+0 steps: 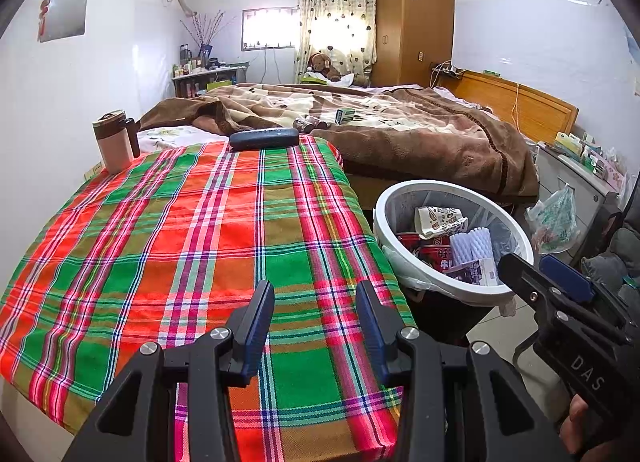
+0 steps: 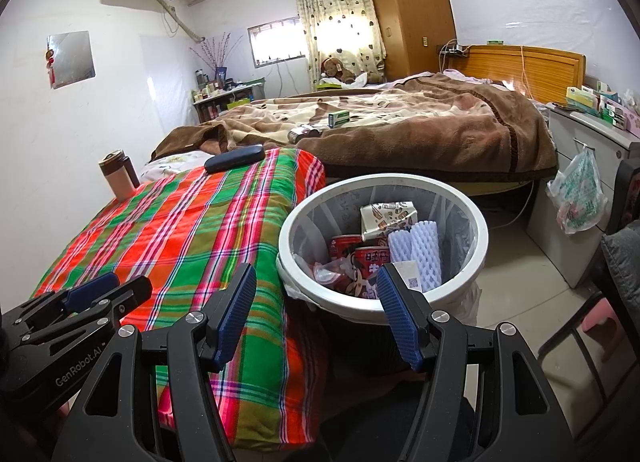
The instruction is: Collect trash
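A trash bin [image 1: 420,185] with a white rim [image 2: 384,179] stands on the floor against the right side of the plaid-covered table [image 1: 180,242]. In it lie a printed carton [image 2: 386,216], red cans [image 2: 360,258], a white foam net [image 2: 426,254] and a small paper box [image 1: 478,270]. My left gripper [image 1: 314,292] hovers over the plaid cloth [image 2: 180,230], open, nothing between its fingers. My right gripper [image 2: 316,274] is open and empty above the bin's near rim. It also shows at the right in the left wrist view, as the right gripper [image 1: 532,266]. The left gripper [image 2: 128,284] shows at lower left in the right wrist view.
A brown-lidded thermos cup [image 1: 114,142] and a dark glasses case [image 1: 264,138] sit at the table's far end. Behind is a bed with a brown blanket [image 1: 400,130] and a small green box [image 1: 345,115]. At right are a grey cabinet with a hanging plastic bag [image 2: 578,198] and a chair [image 2: 600,302].
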### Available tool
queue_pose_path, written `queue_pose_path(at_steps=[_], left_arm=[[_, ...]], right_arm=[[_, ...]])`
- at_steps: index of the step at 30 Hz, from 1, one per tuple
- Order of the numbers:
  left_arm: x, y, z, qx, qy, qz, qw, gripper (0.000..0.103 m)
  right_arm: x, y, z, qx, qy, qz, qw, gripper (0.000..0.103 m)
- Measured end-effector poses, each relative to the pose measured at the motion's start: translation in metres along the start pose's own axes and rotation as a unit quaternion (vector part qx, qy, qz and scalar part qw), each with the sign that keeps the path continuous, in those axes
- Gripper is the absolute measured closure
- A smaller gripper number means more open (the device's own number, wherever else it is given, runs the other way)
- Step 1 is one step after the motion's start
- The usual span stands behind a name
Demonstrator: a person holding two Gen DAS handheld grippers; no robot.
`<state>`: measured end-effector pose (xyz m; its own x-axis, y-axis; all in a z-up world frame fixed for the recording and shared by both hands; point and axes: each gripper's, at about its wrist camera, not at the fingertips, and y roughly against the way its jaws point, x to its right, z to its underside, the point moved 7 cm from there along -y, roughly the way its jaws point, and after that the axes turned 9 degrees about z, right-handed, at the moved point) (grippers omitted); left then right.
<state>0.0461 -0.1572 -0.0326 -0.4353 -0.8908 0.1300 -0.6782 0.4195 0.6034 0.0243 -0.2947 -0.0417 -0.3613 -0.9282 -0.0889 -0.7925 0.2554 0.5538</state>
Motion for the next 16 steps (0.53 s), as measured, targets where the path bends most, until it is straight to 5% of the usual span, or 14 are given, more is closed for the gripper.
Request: queue_pose_path(at_steps=[16], left_arm=[[-0.0031, 0.0027, 0.0022, -0.001, 0.004, 0.000, 1.0000, 0.061]], right_arm=[[-0.0013, 0.0001, 0.0003, 0.001, 0.001, -0.001, 1.000, 0.039]])
